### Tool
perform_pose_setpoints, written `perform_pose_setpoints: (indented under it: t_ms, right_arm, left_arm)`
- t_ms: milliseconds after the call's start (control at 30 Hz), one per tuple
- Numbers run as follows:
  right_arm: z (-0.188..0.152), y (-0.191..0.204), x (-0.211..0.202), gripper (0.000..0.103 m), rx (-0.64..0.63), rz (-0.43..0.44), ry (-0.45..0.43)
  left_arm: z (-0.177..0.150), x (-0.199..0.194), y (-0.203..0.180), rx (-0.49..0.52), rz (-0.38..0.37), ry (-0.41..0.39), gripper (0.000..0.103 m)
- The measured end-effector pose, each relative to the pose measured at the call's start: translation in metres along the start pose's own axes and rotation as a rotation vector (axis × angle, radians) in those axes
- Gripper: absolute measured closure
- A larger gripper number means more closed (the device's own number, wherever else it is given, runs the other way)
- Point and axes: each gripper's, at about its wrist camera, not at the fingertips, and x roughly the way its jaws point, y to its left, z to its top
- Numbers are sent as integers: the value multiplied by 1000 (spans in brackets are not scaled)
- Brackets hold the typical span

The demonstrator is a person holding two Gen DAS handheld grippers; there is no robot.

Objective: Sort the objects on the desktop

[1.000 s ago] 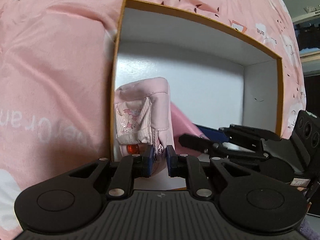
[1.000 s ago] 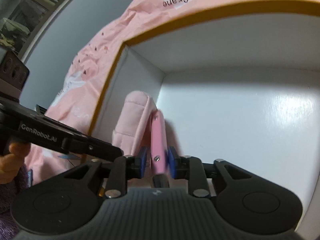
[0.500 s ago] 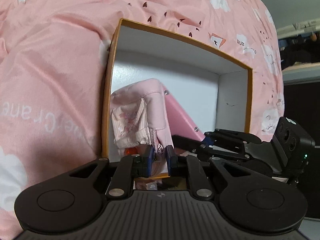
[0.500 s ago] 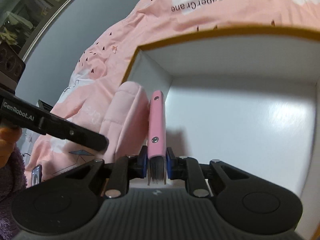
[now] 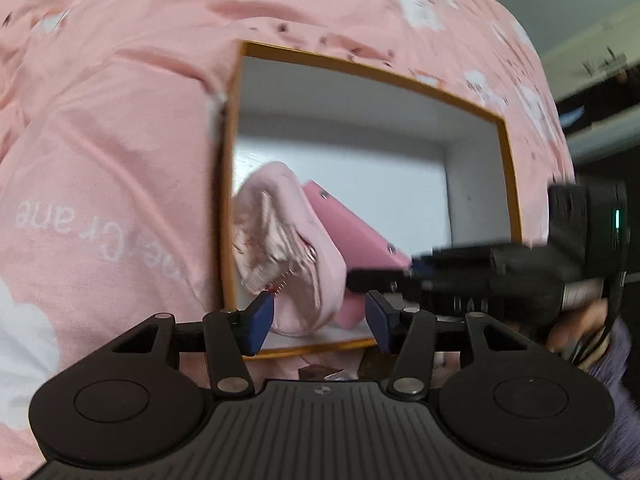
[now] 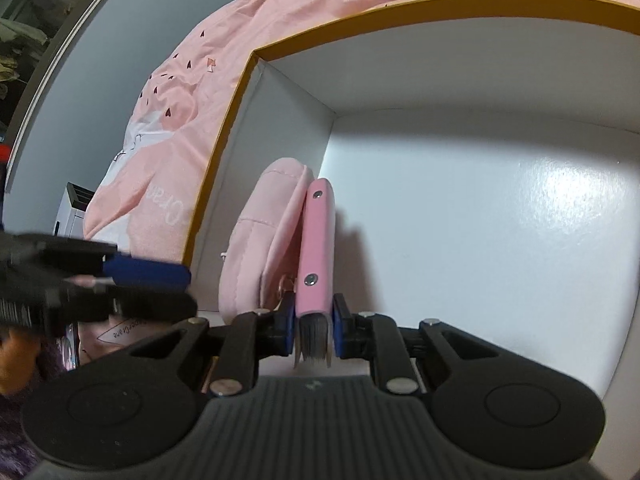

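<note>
A white box with an orange rim (image 5: 228, 200) (image 6: 224, 132) lies on a pink printed cloth. A soft pink pouch (image 5: 288, 248) (image 6: 260, 240) stands in the box against its left wall. My left gripper (image 5: 320, 316) is open, its blue pads either side of the pouch's near end, not touching it. My right gripper (image 6: 312, 332) is shut on a flat pink case with grey bristles (image 6: 316, 248), which leans against the pouch; it also shows in the left wrist view (image 5: 352, 232).
The pink cloth (image 5: 120, 140) surrounds the box. The box's white floor (image 6: 480, 220) stretches to the right of the two items. Small dark items (image 5: 316, 372) lie just outside the box's near rim. Dark shelving (image 5: 592, 92) stands at the far right.
My left gripper has opened and let go of the pink pouch, which now rests in the box. My right gripper still holds the pink case and has pushed in a little.
</note>
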Motion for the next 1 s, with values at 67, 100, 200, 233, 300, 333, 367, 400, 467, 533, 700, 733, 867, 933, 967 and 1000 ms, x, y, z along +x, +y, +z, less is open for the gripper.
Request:
perform_pose_setpoints:
  t_ms: [67, 100, 200, 233, 300, 333, 367, 400, 467, 533, 700, 733, 867, 933, 967, 1000]
  right_arm:
    - [1, 1, 0, 84, 1, 1, 4]
    - [1, 1, 1, 84, 3, 1, 5]
    - [1, 0, 1, 84, 18, 11, 6]
    - [1, 0, 2, 84, 22, 14, 6]
    - [1, -1, 1, 84, 25, 17, 5]
    - [1, -1, 1, 84, 24, 17, 5]
    - [1, -1, 1, 84, 24, 17, 5]
    - [1, -1, 1, 84, 23, 17, 4]
    - [1, 0, -1, 84, 11, 11, -1]
    - [3, 2, -4, 84, -5, -4, -1]
    - [14, 6, -10, 84, -28, -48, 40]
    - [17, 7, -12, 84, -30, -50, 55]
    - [30, 12, -10, 83, -35, -55, 154]
    - [35, 16, -4, 83, -59, -78, 188]
    - [37, 16, 1, 83, -60, -82, 204]
    - [39, 16, 6, 83, -54, -81, 217]
  left_arm:
    - [-5, 6, -9, 56, 45, -4, 44]
    - [-8, 9, -12, 75, 64, -13, 44]
    - [-14, 21, -18, 116, 101, -17, 44]
    - [-15, 25, -20, 122, 111, -18, 45]
    - [-17, 34, -22, 123, 130, -16, 57]
    - [-18, 38, -22, 121, 141, -15, 67]
    - [-18, 40, -21, 119, 140, -13, 69]
    - [-19, 41, -20, 112, 134, -15, 72]
    - [-20, 38, -21, 109, 135, -25, 77]
    - [-18, 29, -22, 105, 143, -40, 80]
    - [-3, -9, -17, 47, 78, -46, 81]
    - [1, -16, -16, 35, 66, -45, 81]
    - [18, -28, -14, 5, 38, 11, 81]
    - [27, -22, -11, -16, 24, 50, 81]
    - [30, -17, -10, -19, 31, 66, 81]
    - [33, -10, -9, -16, 46, 86, 81]
